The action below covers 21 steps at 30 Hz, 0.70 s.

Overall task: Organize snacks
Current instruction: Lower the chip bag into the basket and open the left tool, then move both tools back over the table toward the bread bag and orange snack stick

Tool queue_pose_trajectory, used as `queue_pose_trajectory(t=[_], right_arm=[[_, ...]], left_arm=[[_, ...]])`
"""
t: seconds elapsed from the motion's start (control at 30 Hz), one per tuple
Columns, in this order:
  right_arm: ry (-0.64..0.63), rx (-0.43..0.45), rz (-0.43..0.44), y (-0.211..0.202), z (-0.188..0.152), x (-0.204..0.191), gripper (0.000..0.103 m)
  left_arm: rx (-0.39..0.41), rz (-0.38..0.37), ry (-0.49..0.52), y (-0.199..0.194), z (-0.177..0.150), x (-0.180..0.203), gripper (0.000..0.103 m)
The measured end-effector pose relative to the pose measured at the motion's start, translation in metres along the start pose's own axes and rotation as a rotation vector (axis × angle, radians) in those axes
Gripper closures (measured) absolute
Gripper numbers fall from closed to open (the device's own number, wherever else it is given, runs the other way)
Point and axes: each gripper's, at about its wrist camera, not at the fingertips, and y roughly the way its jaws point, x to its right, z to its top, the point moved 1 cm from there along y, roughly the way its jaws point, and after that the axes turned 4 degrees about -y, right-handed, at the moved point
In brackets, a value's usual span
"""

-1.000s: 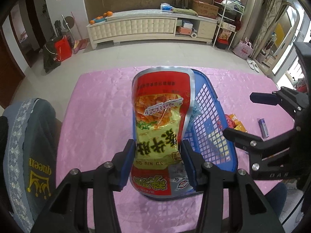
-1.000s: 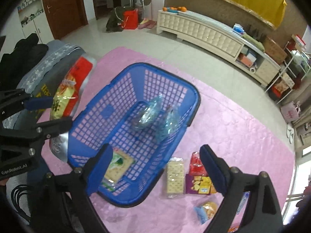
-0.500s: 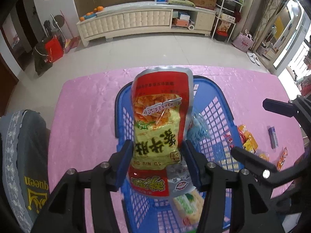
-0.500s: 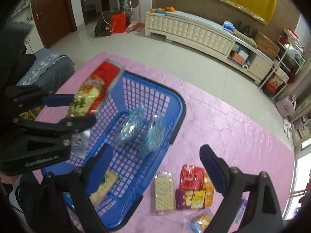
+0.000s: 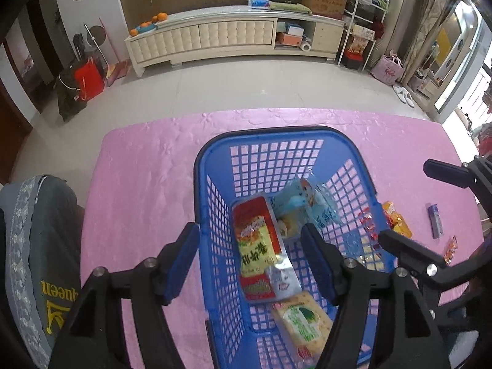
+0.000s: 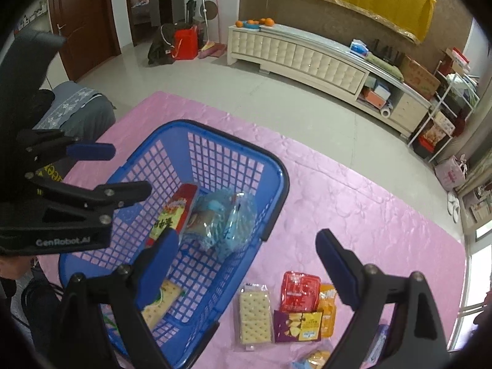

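Left gripper (image 5: 249, 261) jaws just opened, empty, above blue basket (image 6: 278, 166). Right gripper (image 6: 246, 264) jaws spread, empty, nearer cracker pack (image 6: 255, 316) lying lengthwise below on table (image 6: 353, 203).

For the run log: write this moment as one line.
left gripper: open, just released | red-and-yellow foil snack bag: in blue plastic mesh basket | right gripper: open, empty
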Motion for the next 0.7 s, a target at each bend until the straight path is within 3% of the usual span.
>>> queue_pose_trajectory(t=[0.3, 0.67, 0.7], right_arm=[[0.096, -0.006, 0.026, -0.05, -0.017, 0.002, 0.01], [0.159, 0.046, -0.039, -0.121, -0.042, 0.01, 0.01], [0.164, 0.05, -0.043, -0.125, -0.045, 0.01, 0.01]], left_arm=[[0.072, -0.038, -0.005, -0.06, -0.017, 0.021, 0.037], [0.159, -0.081, 0.03, -0.123, -0.04, 0.05, 0.036], [0.165, -0.084, 0.037, -0.127, -0.042, 0.054, 0.031]])
